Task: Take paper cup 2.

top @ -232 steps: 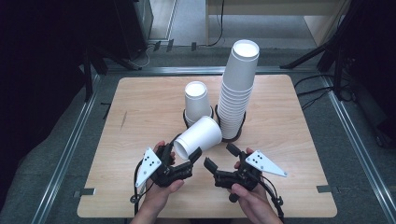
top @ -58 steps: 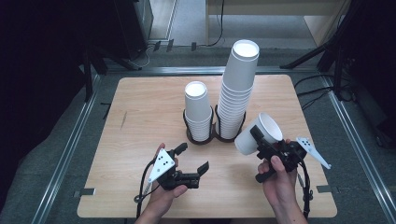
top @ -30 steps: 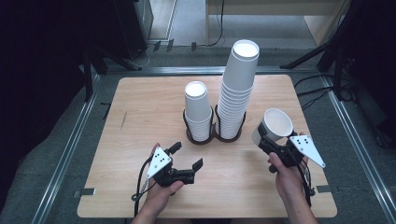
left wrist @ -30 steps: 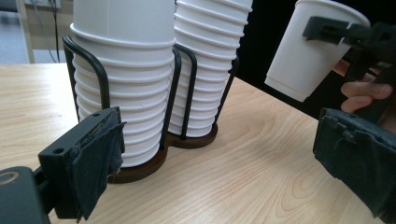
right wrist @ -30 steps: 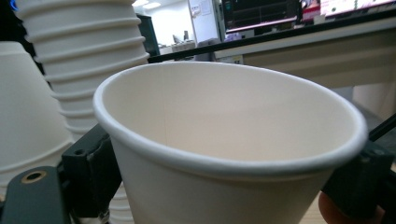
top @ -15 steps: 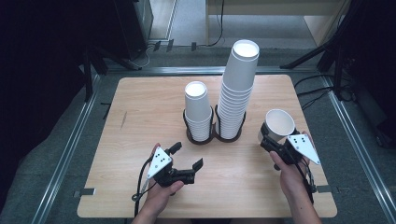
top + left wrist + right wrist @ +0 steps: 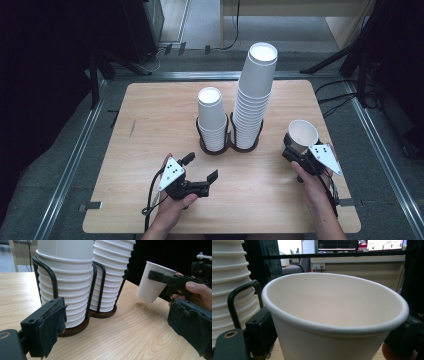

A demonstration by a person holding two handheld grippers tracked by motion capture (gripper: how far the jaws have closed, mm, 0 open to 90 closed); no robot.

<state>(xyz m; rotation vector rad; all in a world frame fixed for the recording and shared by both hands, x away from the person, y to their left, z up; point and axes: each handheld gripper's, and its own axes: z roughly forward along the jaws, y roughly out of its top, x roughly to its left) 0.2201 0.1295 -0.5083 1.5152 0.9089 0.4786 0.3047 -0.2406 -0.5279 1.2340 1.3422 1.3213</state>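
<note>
A pale wooden desk (image 7: 150, 115) stands on a grey floor inside a metal frame, with dark gear and cables around its edges. Near the middle of the desk sits a black wire rack (image 7: 229, 146) with two rings, each holding a stack of white paper cups. The short stack (image 7: 212, 117) fills the left ring and the tall stack (image 7: 252, 95) fills the right ring, just beside it.

The right claw (image 7: 296, 150) is near the desk's right edge, well apart from the rack. Its jaws are clamped on a single white cup (image 7: 302, 134), one on each side of the wall below the rim. The cup is upright, mouth up and tilted slightly. In the left gripper view the cup (image 7: 152, 281) hangs clear of the wood, its base above a faint shadow. In the right gripper view the cup (image 7: 337, 317) sits between the two black jaws, with the tall stack to its left.

The left claw (image 7: 201, 171) is low over the desk's near side, in front of the rack and apart from it. Its jaws stand wide apart and hold nothing. In the left gripper view its padded jaws frame the rack (image 7: 97, 312) and both stacks without touching them.
</note>
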